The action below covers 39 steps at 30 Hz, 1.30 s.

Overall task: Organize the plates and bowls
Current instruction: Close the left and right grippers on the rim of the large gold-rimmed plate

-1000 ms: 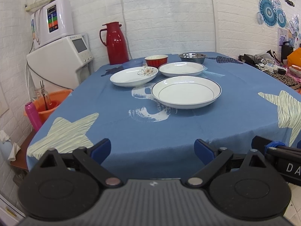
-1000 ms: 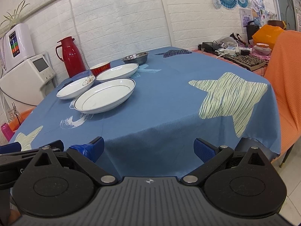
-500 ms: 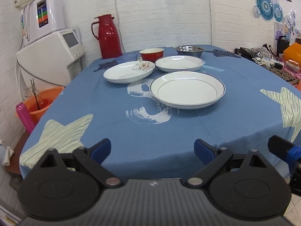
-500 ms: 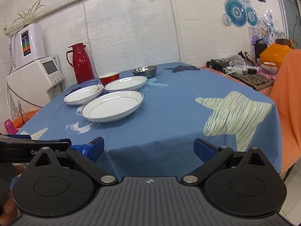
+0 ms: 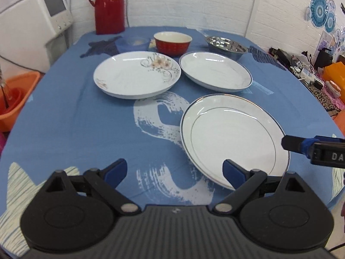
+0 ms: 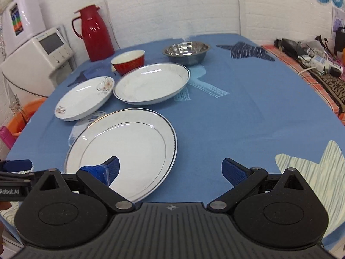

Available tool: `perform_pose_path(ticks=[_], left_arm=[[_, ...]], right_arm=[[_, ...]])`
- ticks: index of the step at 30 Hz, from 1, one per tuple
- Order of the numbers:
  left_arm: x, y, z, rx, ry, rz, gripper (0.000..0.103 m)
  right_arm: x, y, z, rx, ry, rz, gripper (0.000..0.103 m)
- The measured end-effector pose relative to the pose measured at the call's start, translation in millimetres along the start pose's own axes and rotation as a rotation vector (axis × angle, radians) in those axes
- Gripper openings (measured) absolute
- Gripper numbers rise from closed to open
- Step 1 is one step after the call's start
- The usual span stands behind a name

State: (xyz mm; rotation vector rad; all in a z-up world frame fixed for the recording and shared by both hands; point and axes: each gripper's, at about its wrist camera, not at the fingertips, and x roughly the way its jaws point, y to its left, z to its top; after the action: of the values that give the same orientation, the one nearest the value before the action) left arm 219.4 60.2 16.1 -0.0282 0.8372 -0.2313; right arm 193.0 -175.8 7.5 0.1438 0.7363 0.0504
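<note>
Three white plates lie on the blue tablecloth: a large rimmed plate (image 5: 232,138) (image 6: 125,149) nearest me, a flowered plate (image 5: 137,74) (image 6: 85,98) at the left and a blue-edged deep plate (image 5: 215,71) (image 6: 152,83) behind it. Further back stand a red bowl (image 5: 173,43) (image 6: 128,61), a steel bowl (image 5: 226,47) (image 6: 185,51) and a small blue bowl (image 5: 132,43). My left gripper (image 5: 175,170) is open above the cloth, its right finger over the large plate's near rim. My right gripper (image 6: 170,169) is open too, its left finger over that plate.
A red thermos (image 5: 109,5) (image 6: 92,32) stands at the table's far edge, with a white appliance (image 5: 32,28) and an orange bucket (image 5: 15,99) off the left side. Cables and clutter (image 6: 312,60) fill a side table on the right.
Both grippers have moved forward over the table and tilted downward, so the plates now lie much closer. Each stays open.
</note>
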Motion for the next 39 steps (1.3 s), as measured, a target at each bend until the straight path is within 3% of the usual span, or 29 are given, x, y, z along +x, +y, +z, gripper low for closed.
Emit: perform_pose_path(ticks=[6, 11, 15, 21, 25, 29, 30, 31, 32, 33, 34, 39], left_arm=[[46, 5, 18, 0.003, 0.081, -0.021, 0.094], [61, 3, 21, 0.03, 0.09, -0.019, 0.094], [65, 0, 22, 0.064, 0.074, 0.003, 0.094], [65, -2, 20, 0.058, 0.051, 0.014, 0.094], [65, -2, 20, 0.059, 0.043, 0.011, 0.094], [66, -2, 20, 0.067, 0.031, 0.003, 0.094], [66, -2, 19, 0.072, 0.021, -0.002, 0.093], [65, -2, 18, 0.072, 0.008, -0.007, 0.084], [62, -2, 19, 0.074, -0.01, -0.015, 0.062], [60, -2, 21, 0.068, -0.013, -0.043, 0.049], [60, -3, 24, 0.051, 0.008, -0.095, 0.029], [60, -2, 27, 0.019, 0.021, -0.119, 0.018]], right_arm=[[39, 15, 15, -0.084, 0.102, -0.078, 0.089], [61, 25, 16, -0.142, 0.172, -0.114, 0.089], [64, 16, 18, -0.07, 0.18, -0.056, 0.091], [58, 15, 12, -0.102, 0.142, -0.038, 0.091], [61, 14, 16, -0.138, 0.17, -0.008, 0.091], [57, 17, 11, -0.187, 0.144, 0.038, 0.082], [54, 18, 9, -0.202, 0.129, 0.058, 0.071], [51, 20, 9, -0.213, 0.117, 0.082, 0.048], [49, 21, 10, -0.221, 0.11, 0.081, 0.043], [49, 20, 12, -0.214, 0.115, 0.083, 0.039], [50, 17, 13, -0.199, 0.116, 0.086, 0.033], [48, 18, 11, -0.186, 0.106, 0.069, 0.029]])
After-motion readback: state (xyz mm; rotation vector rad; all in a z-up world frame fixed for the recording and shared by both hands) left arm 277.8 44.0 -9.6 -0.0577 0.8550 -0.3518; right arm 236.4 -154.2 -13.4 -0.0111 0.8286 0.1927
